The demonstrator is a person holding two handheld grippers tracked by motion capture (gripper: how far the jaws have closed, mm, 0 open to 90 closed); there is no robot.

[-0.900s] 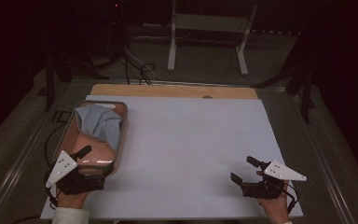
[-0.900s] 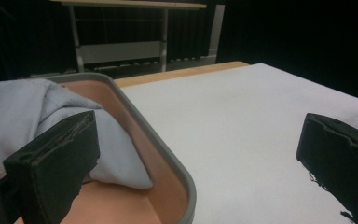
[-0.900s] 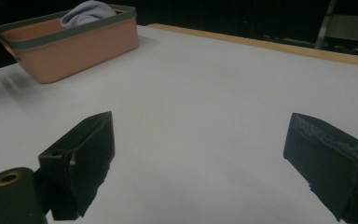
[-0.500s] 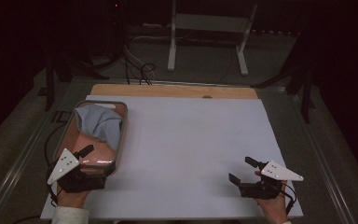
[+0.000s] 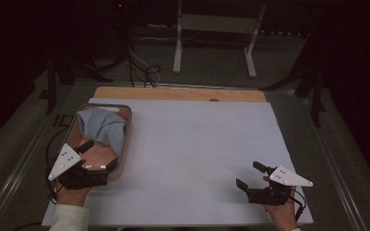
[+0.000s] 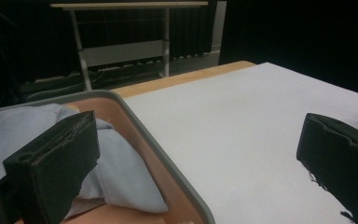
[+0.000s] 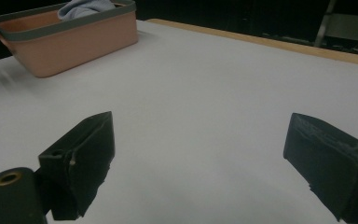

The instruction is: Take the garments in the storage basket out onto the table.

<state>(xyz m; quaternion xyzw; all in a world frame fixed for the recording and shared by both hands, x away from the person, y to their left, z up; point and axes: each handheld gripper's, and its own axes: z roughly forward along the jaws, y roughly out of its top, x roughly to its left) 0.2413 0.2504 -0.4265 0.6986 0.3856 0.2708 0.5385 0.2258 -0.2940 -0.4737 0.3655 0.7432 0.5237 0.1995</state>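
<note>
White sheet covers most of the tabletop, flat, no visible creases. Strip of bare wooden table edge shows along the far side of the sheet; small dark notch sits in it near the middle. Beyond the table, a white metal stand with two legs and splayed feet rests on the grey floor. Loose cables lie coiled on the floor left of the stand. Black curtain closes off the background. Metal rails run along both long sides of the table.
</note>
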